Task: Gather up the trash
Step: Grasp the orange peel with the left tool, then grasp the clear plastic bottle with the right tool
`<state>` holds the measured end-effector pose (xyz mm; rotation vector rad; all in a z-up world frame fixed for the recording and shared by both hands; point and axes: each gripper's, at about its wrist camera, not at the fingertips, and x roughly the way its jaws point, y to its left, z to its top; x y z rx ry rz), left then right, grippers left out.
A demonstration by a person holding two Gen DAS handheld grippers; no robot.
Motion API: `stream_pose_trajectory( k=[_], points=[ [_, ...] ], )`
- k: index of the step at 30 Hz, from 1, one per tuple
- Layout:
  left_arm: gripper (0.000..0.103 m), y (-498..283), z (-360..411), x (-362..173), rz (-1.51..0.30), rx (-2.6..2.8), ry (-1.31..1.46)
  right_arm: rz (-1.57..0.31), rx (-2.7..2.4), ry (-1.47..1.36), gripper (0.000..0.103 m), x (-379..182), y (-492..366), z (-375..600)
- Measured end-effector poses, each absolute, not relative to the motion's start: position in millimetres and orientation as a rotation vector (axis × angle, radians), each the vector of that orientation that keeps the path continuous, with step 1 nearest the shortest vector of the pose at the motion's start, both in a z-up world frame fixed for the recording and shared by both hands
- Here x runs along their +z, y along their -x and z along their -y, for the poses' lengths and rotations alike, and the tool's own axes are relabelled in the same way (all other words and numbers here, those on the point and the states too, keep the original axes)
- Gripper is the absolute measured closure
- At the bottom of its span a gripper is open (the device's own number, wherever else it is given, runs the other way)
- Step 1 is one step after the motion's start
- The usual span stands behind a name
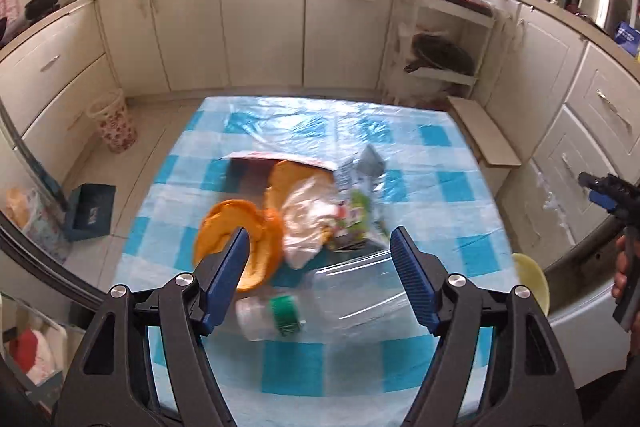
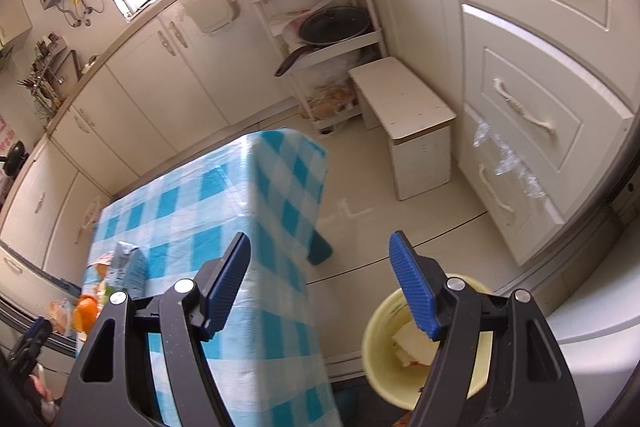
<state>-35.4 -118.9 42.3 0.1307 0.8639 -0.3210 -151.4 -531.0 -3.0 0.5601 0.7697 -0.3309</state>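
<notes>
A heap of trash lies on the blue checked table (image 1: 448,183): orange peel (image 1: 228,227), a white plastic bag (image 1: 308,211), a green wrapper (image 1: 356,215), a grey carton (image 1: 368,163) and a clear bottle with a green label (image 1: 276,311) beside clear film (image 1: 360,287). My left gripper (image 1: 320,233) hovers open above the heap, nothing between its pads. My right gripper (image 2: 320,239) is open and empty beside the table's corner, above the floor. A yellow bin (image 2: 384,347) with white scraps (image 2: 412,343) stands under its right finger. The bin's rim (image 1: 532,279) shows past the table's right edge.
A patterned basket (image 1: 114,125) and a teal box (image 1: 90,213) stand on the floor left of the table. A white stool (image 2: 420,131) and a shelf rack with pans (image 2: 332,27) stand beyond the far corner. Cabinets line the walls.
</notes>
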Motion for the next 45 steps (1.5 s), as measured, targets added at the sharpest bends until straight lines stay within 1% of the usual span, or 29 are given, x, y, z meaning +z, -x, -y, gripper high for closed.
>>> stream_pose_trajectory(
  k=[2, 5, 8, 9, 12, 15, 17, 18, 19, 20, 21, 23, 25, 26, 28, 30, 32, 39, 42, 43, 44, 45],
  points=[
    [0.034, 23, 105, 33, -0.887, -0.311, -0.156, -0.777, -0.276, -0.571, 0.034, 0, 144, 514],
    [0.034, 7, 94, 15, -0.936, -0.316, -0.159, -0.801, -0.166, -0.489, 0.033, 8, 130, 473],
    [0.034, 1, 91, -4, -0.956, -0.298, -0.170, -0.812, 0.018, -0.319, 0.025, 14, 118, 415],
    [0.034, -1, 92, -9, -0.967, -0.301, -0.170, -0.810, 0.074, -0.250, 0.020, 15, 115, 395],
    [0.034, -6, 94, -19, -0.976, -0.312, -0.154, -0.804, 0.190, -0.096, 0.019, 10, 108, 344],
    [0.035, -10, 89, -23, -0.983, -0.319, -0.113, -0.834, 0.268, -0.056, 0.019, -4, 91, 309],
    [0.045, -13, 86, -27, -0.991, -0.323, -0.091, -0.847, 0.302, -0.057, 0.019, -13, 80, 294],
    [0.048, -14, 85, -29, -0.992, -0.324, -0.089, -0.849, 0.316, -0.063, 0.019, -17, 75, 287],
    [0.056, -15, 83, -30, -0.990, -0.325, -0.088, -0.851, 0.333, -0.074, 0.019, -20, 69, 282],
    [0.066, -16, 81, -31, -0.991, -0.330, -0.090, -0.854, 0.347, -0.085, 0.019, -21, 65, 277],
    [0.069, -17, 80, -31, -0.994, -0.344, -0.083, -0.860, 0.357, -0.091, 0.019, -23, 61, 273],
    [0.083, -19, 75, -30, -0.991, -0.360, -0.071, -0.874, 0.374, -0.087, 0.019, -25, 57, 266],
    [0.091, -19, 72, -29, -0.990, -0.375, -0.071, -0.902, 0.409, -0.081, 0.019, -29, 55, 258],
    [0.092, -19, 71, -29, -0.992, -0.383, -0.068, -0.928, 0.429, -0.076, 0.019, -31, 53, 254],
    [0.093, -20, 67, -27, -1.000, -0.396, -0.057, -0.978, 0.463, -0.045, 0.016, -37, 54, 245],
    [0.095, -20, 60, -25, -1.009, -0.408, -0.036, -1.029, 0.516, -0.014, 0.016, -41, 57, 237],
    [0.098, -22, 52, -22, -1.022, -0.421, -0.002, -1.072, 0.581, 0.007, 0.016, -42, 63, 229],
    [0.098, -27, 32, -23, -1.080, -0.454, 0.086, -1.068, 0.629, 0.121, 0.016, -39, 85, 211],
    [0.098, -21, 41, -20, -1.056, -0.488, 0.051, -1.069, 0.608, 0.174, 0.016, -45, 85, 205],
    [0.093, -17, 48, -17, -1.041, -0.508, 0.017, -1.064, 0.602, 0.187, 0.016, -46, 87, 203],
    [0.084, -13, 56, -16, -1.024, -0.521, -0.023, -1.059, 0.601, 0.197, 0.016, -47, 86, 203],
    [0.078, -10, 62, -15, -1.008, -0.518, -0.063, -1.052, 0.600, 0.208, 0.016, -47, 87, 202]
  ],
)
